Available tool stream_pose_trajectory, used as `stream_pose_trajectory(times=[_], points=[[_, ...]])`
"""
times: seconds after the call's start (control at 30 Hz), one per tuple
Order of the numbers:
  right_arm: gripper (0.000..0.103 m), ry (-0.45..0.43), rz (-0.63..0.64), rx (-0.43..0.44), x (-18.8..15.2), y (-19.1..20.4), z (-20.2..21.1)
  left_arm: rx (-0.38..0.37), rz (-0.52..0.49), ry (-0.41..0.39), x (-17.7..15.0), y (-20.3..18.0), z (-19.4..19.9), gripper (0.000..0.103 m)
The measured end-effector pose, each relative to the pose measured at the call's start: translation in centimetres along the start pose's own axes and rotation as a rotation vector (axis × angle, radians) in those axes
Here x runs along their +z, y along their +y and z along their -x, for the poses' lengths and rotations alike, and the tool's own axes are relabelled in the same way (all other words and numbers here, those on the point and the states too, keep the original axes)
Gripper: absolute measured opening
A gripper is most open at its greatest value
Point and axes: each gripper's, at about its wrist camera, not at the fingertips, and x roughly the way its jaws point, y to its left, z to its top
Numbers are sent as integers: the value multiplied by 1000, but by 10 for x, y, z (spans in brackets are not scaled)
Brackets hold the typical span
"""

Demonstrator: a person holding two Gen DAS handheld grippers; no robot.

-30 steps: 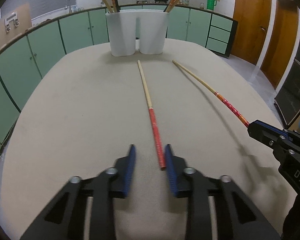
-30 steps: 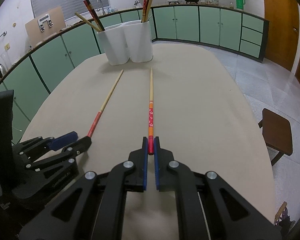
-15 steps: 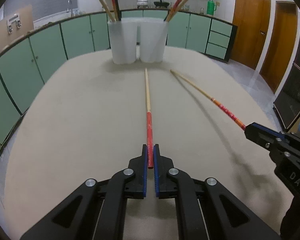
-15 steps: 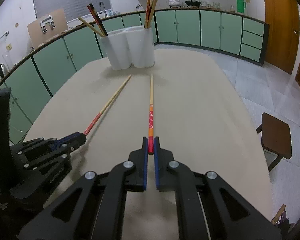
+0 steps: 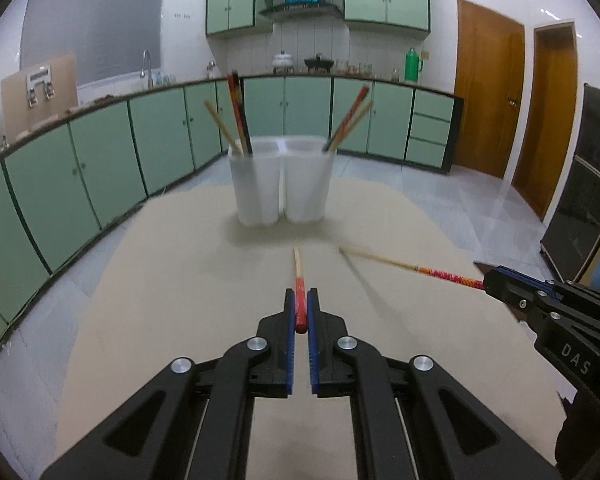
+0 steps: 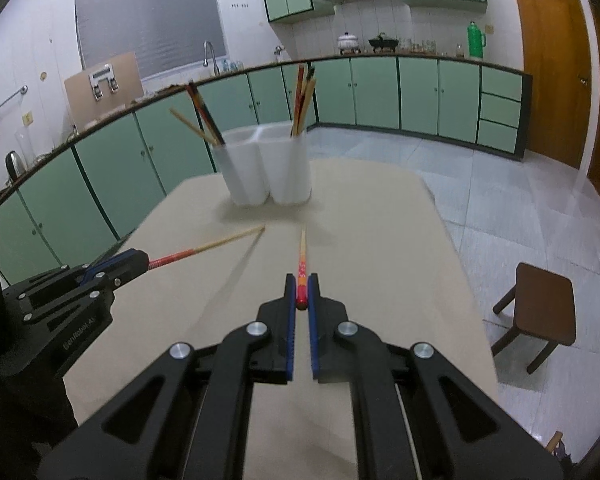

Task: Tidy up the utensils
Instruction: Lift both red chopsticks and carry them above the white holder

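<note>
My left gripper (image 5: 300, 300) is shut on the red handle end of a chopstick (image 5: 299, 280), lifted off the beige table (image 5: 160, 300) and pointing toward the white twin-cup holder (image 5: 281, 182). My right gripper (image 6: 301, 286) is shut on a second chopstick (image 6: 301, 256) with an orange-and-red patterned handle, also raised above the table. Each gripper shows in the other's view: the right gripper (image 5: 484, 282) at the right edge, the left gripper (image 6: 148, 260) at the left. Both cups of the holder (image 6: 266, 170) hold several chopsticks, leaning outward.
Green cabinets (image 5: 80, 168) run along the left and far walls. A brown wooden stool (image 6: 540, 316) stands on the tiled floor right of the table. Wooden doors (image 5: 488, 100) are at the far right. A dark appliance (image 5: 584, 208) stands near the right edge.
The left gripper closed on the red-handled chopstick. Both grippers then rose with their chopsticks, lifting them off the table, and tilted up so the room above the holder came into view.
</note>
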Motion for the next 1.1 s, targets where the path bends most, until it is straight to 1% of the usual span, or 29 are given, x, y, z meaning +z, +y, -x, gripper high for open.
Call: stream_pose_trajectory(times=[0.13, 0.33, 0.8, 0.93, 1.1], points=[[5, -42, 17, 2, 17, 2, 10, -9, 2, -38, 17, 3, 6, 6], [5, -81, 31, 23, 40, 4, 19, -22, 8, -83, 38, 9, 14, 6], [5, -110, 40, 75, 76, 8, 39, -74, 27, -120, 67, 19, 32, 5], [5, -112, 55, 81, 85, 11, 45, -100, 22, -122, 72, 23, 38, 5], [5, -111, 81, 98, 95, 15, 52, -109, 1, -146, 78, 25, 48, 5]])
